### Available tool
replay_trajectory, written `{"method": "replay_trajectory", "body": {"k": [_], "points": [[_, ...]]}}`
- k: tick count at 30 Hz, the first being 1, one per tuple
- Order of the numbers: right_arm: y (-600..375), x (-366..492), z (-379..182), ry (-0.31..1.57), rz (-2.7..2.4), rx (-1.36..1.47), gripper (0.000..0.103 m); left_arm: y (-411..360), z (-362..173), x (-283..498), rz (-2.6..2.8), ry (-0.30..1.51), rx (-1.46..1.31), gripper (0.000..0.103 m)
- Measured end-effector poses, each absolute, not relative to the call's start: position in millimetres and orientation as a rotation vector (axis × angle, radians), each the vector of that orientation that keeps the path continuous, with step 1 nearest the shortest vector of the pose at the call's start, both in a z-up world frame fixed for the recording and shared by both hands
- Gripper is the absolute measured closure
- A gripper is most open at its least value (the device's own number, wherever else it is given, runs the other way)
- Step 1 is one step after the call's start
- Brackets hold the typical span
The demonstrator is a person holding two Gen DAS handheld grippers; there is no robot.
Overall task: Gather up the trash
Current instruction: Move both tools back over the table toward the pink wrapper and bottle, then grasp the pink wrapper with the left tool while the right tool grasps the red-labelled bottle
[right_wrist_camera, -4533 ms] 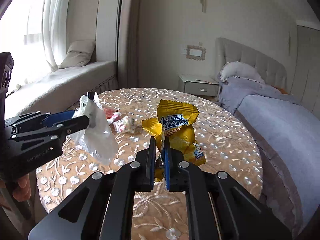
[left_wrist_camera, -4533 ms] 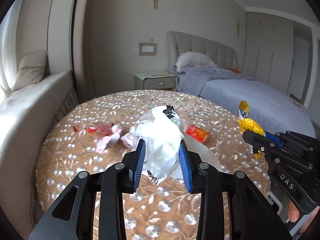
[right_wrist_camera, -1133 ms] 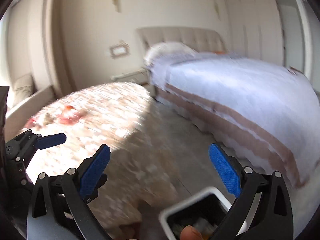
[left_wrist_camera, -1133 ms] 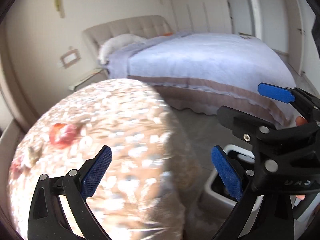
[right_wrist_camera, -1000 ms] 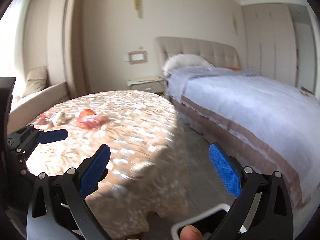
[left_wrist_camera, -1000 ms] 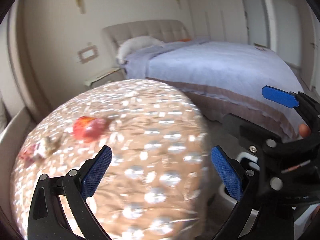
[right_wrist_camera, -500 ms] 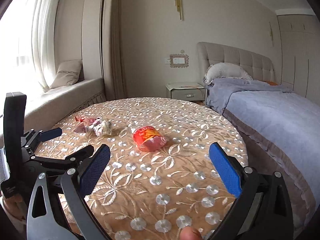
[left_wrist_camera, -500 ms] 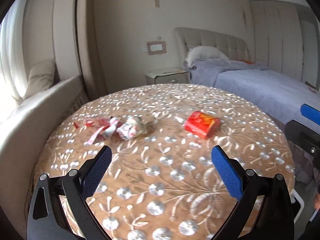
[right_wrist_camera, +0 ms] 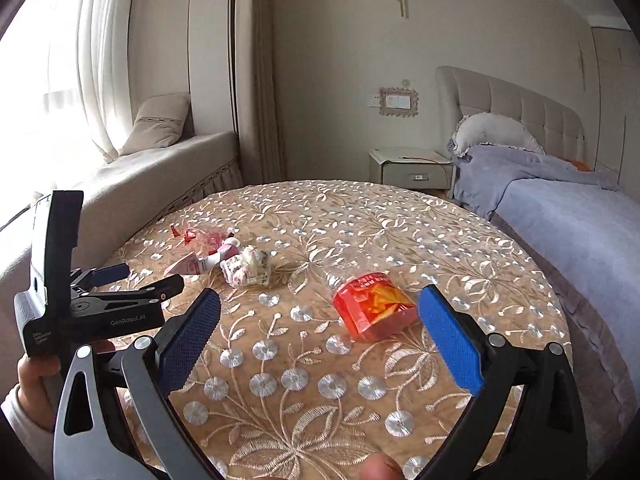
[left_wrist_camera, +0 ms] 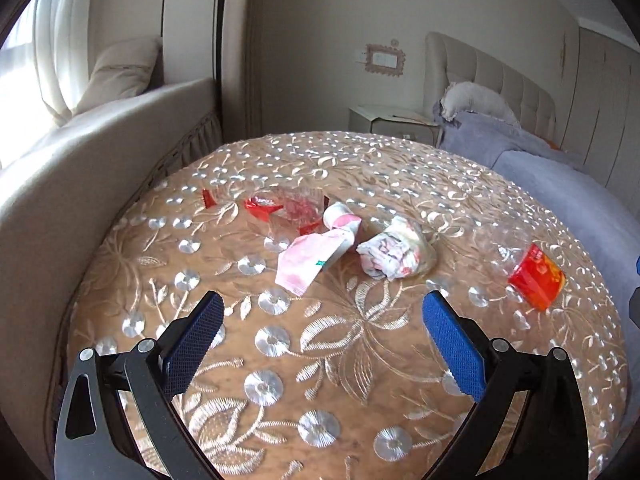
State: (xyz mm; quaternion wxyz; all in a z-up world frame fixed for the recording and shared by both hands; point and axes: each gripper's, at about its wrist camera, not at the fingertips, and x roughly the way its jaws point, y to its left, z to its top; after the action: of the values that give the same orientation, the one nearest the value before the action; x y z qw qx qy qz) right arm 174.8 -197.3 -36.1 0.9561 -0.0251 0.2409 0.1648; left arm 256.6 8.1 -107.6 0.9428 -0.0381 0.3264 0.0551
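Wrappers were what remained on the round table (left_wrist_camera: pixel 400 360): both my grippers hung spread wide and empty above the embroidered cloth, because I was lining each one up on its next piece. My right gripper (right_wrist_camera: pixel 320 336) had the red snack packet (right_wrist_camera: pixel 372 308) just ahead of it, between the blue pads and nearer the right pad (right_wrist_camera: pixel 450 344), so a short reach forward would likely bracket it. My left gripper (left_wrist_camera: pixel 320 340) pointed at the crumpled white wrapper (left_wrist_camera: pixel 396 254) and the pink sachet (left_wrist_camera: pixel 312 258) lying just beside it, farther ahead, with the clear red-tinted film (left_wrist_camera: pixel 292 210) beyond them. That left-hand cluster lay well apart from the red packet.

Compared with four and a half seconds earlier, the white plastic bag I had clamped in the left gripper and the yellow snack bag pinched in the right were gone, and both sets of jaws had gone from closed to released.
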Motion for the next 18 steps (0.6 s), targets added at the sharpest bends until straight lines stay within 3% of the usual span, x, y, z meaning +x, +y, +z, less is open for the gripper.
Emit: {"method": "replay_trajectory", "body": {"k": [9, 11, 15, 18], "points": [[-178.3, 217.0, -42.1, 0.533, 0.350, -0.072, 0.004, 31.5, -118.8, 296.9, 0.097, 0.723, -0.127, 0.007], [-175.0, 224.2, -44.4, 0.542, 0.354, -0.074, 0.004, 35.3, -120.1, 302.4, 0.108, 0.726, -0.132, 0.014], [-170.8, 234.0, -51.0, 0.566, 0.358, -0.080, 0.004, 37.2, -124.6, 313.0, 0.088, 0.764, -0.113, 0.041], [-170.2, 237.5, -54.2, 0.575, 0.356, -0.082, 0.004, 34.5, -131.0, 322.3, 0.057, 0.811, -0.107, 0.053]]}}
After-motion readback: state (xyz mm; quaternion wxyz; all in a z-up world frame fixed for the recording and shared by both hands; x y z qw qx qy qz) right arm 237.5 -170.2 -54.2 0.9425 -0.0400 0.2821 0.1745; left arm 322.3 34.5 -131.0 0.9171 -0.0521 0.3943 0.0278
